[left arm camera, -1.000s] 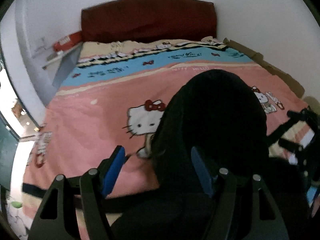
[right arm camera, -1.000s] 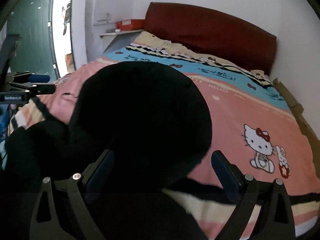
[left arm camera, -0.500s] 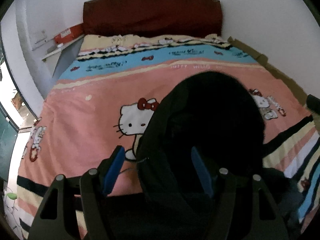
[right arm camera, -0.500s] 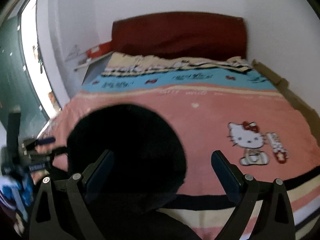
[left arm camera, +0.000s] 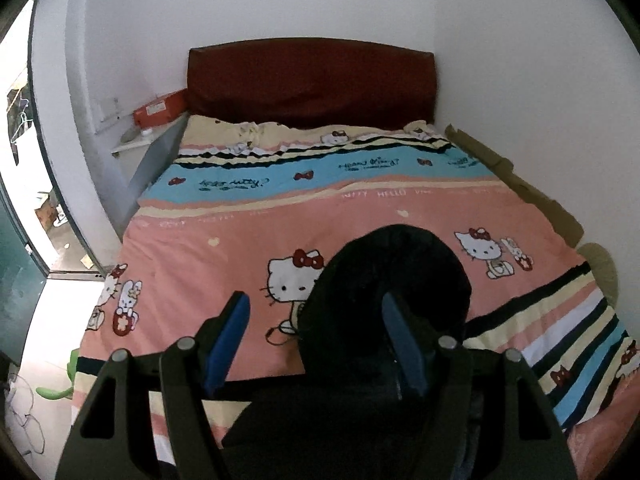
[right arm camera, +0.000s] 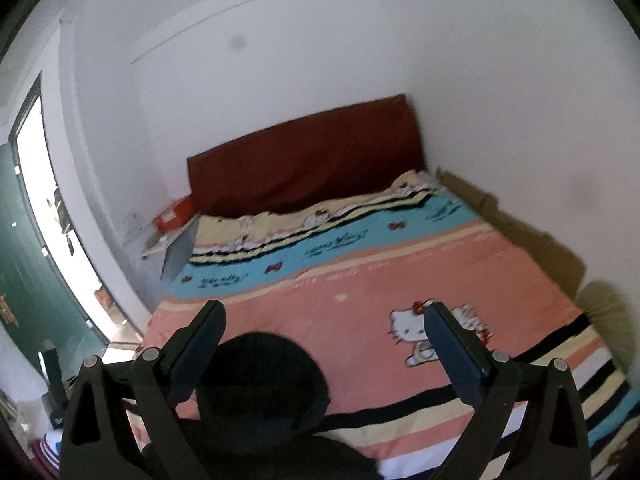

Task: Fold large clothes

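A black hooded garment (left arm camera: 394,268) lies bunched at the foot of the bed, on the pink cartoon-cat cover (left arm camera: 248,220). My left gripper (left arm camera: 314,314) hangs above the garment's left side, open, with nothing between its blue pads. Its right finger overlaps the dark cloth in the picture, and I see no pinch. In the right wrist view the rounded hood of the garment (right arm camera: 260,376) sits low between the fingers. My right gripper (right arm camera: 324,316) is held high over it, tilted, open wide and empty. The garment's lower part is hidden behind the gripper bodies.
A dark red headboard (left arm camera: 312,80) stands against the far wall. A small shelf with a red box (left arm camera: 158,110) is at the bed's far left corner. Cardboard (left arm camera: 532,196) lines the right wall. A doorway (right arm camera: 44,216) opens on the left.
Both grippers have risen and drawn back, so the black garment looks smaller and lower. The right wrist view has rolled and now shows more wall. Both stay open.
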`<action>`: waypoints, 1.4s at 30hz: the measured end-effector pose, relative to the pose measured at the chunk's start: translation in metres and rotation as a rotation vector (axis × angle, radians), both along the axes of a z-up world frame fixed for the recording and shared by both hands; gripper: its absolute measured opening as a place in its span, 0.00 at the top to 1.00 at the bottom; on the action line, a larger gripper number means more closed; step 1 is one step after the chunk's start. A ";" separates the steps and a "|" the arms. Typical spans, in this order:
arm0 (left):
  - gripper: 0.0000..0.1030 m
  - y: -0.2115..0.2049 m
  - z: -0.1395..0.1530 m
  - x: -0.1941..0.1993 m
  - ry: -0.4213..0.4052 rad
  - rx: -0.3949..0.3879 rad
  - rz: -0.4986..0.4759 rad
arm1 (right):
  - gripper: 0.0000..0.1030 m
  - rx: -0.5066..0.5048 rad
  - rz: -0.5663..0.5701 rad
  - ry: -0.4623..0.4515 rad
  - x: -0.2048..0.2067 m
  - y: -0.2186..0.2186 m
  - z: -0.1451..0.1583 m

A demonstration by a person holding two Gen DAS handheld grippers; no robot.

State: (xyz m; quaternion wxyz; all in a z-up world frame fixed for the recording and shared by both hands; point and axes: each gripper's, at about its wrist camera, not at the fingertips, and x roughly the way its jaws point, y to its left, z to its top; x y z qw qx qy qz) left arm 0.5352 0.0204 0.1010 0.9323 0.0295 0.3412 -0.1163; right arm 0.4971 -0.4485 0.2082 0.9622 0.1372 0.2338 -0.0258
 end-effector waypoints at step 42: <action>0.89 -0.074 -0.169 0.135 0.151 -0.003 -0.080 | 0.93 -0.111 0.335 0.332 0.222 0.134 -0.299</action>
